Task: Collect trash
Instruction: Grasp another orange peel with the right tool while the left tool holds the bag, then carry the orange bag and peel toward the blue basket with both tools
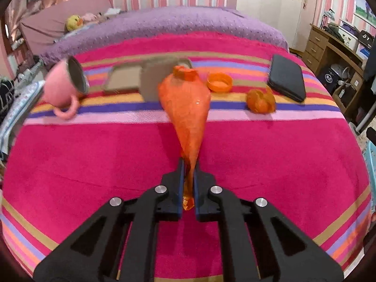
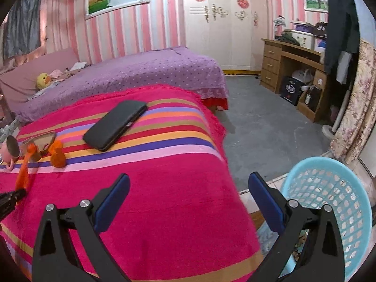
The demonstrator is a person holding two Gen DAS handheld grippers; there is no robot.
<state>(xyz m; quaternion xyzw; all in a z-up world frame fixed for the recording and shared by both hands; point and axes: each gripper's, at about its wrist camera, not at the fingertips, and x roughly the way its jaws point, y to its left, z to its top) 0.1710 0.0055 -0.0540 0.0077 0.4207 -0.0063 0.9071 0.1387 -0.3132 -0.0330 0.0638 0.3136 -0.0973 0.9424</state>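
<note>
Pink mug (image 1: 64, 88) tipped beside cardboard tray (image 1: 122, 78); black case (image 1: 286, 77) apart.

Left tool (image 1: 189, 164) — fingers clamped nearly together, pointing forward; right tool (image 2: 188, 188) — fingers spread wide, holding nothing.

An orange plastic wrapper (image 1: 188, 108) is pinched between the fingers of the left gripper (image 1: 188, 164) and is held up above the striped blanket (image 1: 94, 164). A crumpled orange scrap (image 1: 260, 100) is seen at two o'clock, an orange lid (image 1: 219, 82) at one, a pink mug (image 1: 64, 87) at ten.
</note>
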